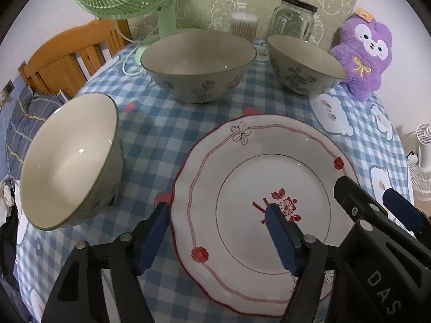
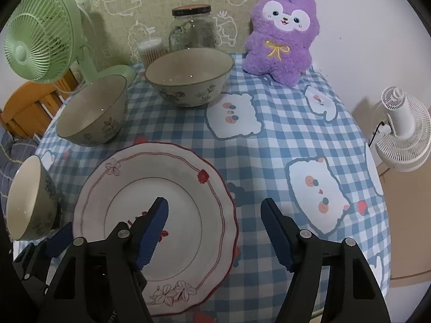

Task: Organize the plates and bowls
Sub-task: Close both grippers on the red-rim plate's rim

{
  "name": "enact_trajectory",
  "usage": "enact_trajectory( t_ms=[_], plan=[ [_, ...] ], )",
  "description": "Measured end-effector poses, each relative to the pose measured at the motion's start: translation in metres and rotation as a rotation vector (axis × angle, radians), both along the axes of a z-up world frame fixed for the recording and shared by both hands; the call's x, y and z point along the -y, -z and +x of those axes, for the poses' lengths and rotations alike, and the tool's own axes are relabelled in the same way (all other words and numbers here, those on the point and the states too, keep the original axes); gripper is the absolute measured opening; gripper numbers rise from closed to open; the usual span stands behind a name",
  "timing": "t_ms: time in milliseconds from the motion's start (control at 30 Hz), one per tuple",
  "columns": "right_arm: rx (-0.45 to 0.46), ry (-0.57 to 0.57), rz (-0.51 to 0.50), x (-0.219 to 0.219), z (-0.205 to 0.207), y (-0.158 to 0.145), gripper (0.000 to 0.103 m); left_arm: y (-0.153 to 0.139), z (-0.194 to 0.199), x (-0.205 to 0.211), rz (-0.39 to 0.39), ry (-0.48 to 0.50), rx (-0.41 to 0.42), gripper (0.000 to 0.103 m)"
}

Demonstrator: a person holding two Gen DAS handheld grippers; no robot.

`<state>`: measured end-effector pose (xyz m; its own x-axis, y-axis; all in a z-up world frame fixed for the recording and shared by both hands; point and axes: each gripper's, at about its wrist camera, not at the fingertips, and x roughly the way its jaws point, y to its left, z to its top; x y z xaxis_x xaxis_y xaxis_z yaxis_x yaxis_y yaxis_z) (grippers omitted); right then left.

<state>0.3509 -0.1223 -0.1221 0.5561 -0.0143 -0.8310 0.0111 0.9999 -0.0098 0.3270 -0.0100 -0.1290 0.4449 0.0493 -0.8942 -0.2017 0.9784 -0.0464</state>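
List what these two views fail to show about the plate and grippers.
- Plate near rim: left wrist view, covered by the left gripper.
- Plate-to-pad contact: unclear in both views.
- Right gripper body: right wrist view, cut by the bottom edge.

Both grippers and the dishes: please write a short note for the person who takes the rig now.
Left gripper: open, straddling the left rim of the plate, not gripping.
Right gripper: open, straddling the plate's right rim, holding nothing.
Three bowls stand apart on the checked tablecloth: large bowl at the back, right bowl by the purple plush, near bowl left of the plate.
Done: nothing stacked.
Left: grip the plate, then gather the bowls.
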Motion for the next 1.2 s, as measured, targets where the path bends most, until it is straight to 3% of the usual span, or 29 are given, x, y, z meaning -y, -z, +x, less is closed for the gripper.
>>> enact_trajectory(
  t_ms=[433, 767, 1200],
  plan=[
    [-0.063, 0.006, 0.030, 0.001, 0.014, 0.025, 0.059, 0.011, 0.004, -0.002, 0.013, -0.009, -0.007, 0.065],
    [-0.079, 0.031, 0.000, -0.001, 0.019, 0.032, 0.043, 0.012, 0.003, 0.000, 0.036, 0.017, 0.005, 0.065],
    [-0.140, 0.030, 0.016, -0.003, -0.012, 0.031, 0.042, 0.010, -0.024, -0.004, 0.042, 0.066, -0.033, 0.064]
  ],
)
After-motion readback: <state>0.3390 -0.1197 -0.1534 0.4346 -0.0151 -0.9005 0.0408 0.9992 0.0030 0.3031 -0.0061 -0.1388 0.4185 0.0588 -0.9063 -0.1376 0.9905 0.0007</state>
